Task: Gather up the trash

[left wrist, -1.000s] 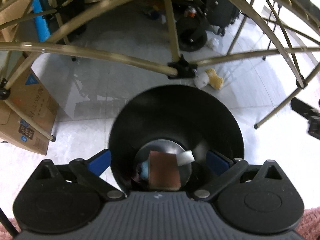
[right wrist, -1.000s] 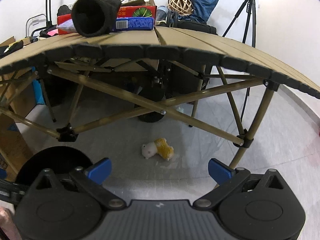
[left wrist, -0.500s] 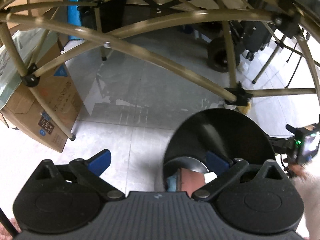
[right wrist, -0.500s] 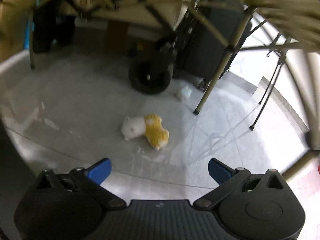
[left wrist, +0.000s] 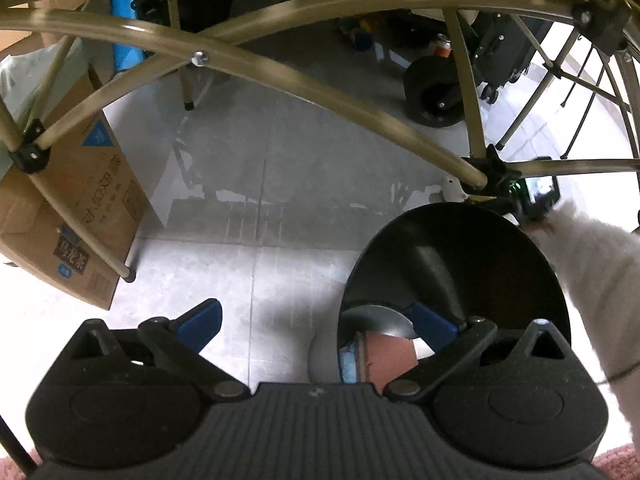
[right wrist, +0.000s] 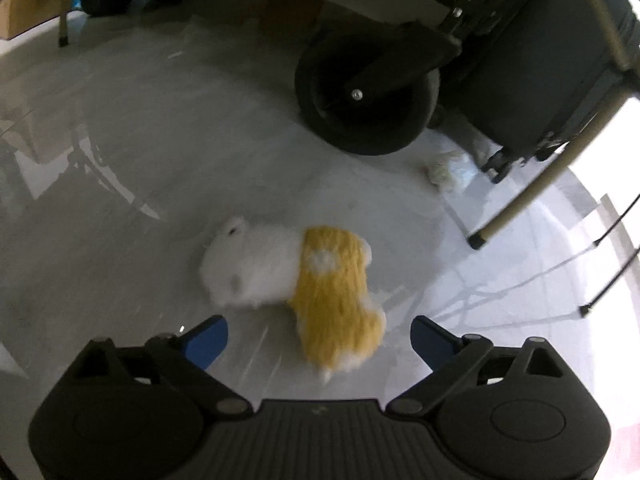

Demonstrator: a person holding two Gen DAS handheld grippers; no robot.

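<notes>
Fluffy white and yellow, the plush toy (right wrist: 296,280) lay on the grey floor (right wrist: 120,160) just ahead of the right gripper (right wrist: 319,330), jaws wide. It looked light and squashy; pinching its yellow middle seemed best. The left gripper (left wrist: 318,320) was open too, beside the black bin (left wrist: 460,264).

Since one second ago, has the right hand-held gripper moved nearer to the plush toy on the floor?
Yes. The right hand-held gripper went down and forward: the plush toy was small under the table then, and now lies large just before the open fingers, near the black wheel.
</notes>
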